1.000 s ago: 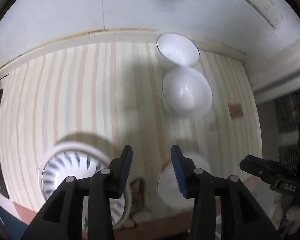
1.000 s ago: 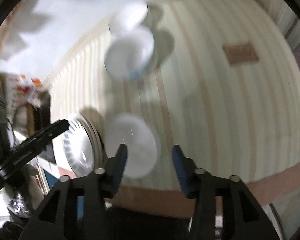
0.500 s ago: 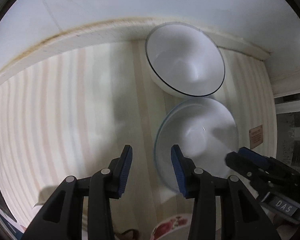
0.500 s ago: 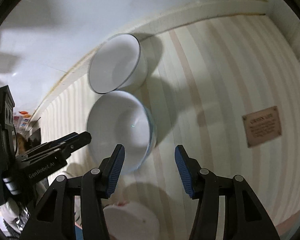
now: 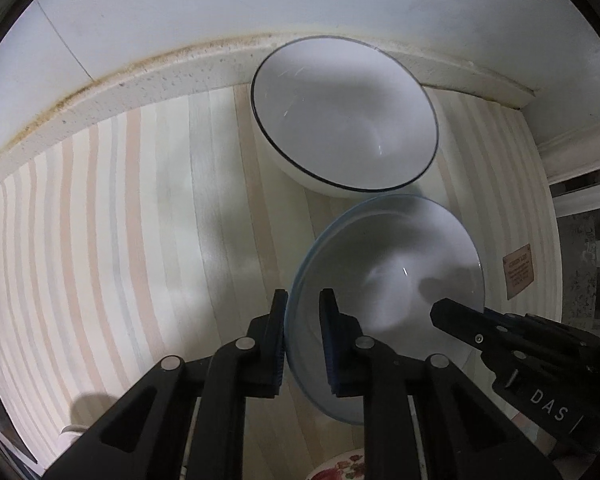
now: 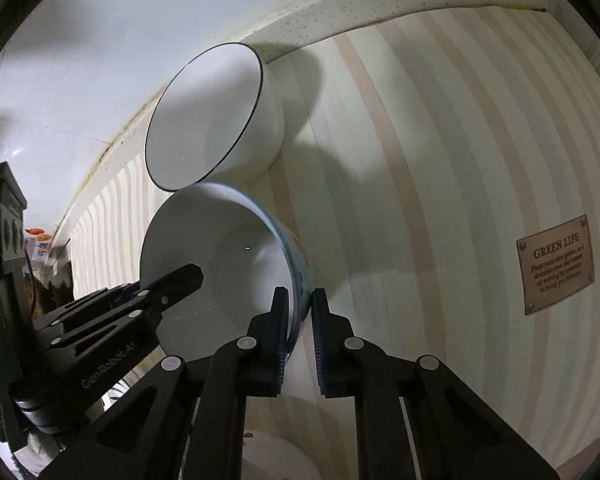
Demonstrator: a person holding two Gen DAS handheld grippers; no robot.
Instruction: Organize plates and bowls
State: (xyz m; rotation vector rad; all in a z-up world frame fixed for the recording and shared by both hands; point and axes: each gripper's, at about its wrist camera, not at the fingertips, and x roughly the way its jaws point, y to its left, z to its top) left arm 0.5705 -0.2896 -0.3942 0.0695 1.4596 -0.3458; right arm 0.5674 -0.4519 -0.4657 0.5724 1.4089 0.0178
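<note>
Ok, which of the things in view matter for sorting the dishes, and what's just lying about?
Part of the job:
- blue-rimmed bowl, gripped on opposite rims by left gripper and right gripper
- black-rimmed bowl just behind it
- floral dish, only partly visible

Lying about:
- striped mat
- Green Life tag

**Right wrist view: blue-rimmed bowl pinched at its rim**

The right gripper (image 6: 300, 332) is closed on the near rim of the blue-rimmed bowl (image 6: 216, 264), one finger inside and one outside. The bowl is seen on the striped tablecloth (image 6: 440, 184), its far edge just beside the black-rimmed bowl (image 6: 208, 120) at the wall. The left gripper (image 6: 172, 280) is seen over the bowl's left side. A brown label (image 6: 556, 264) reading "GREEN LIFE" is noted at right.
</note>
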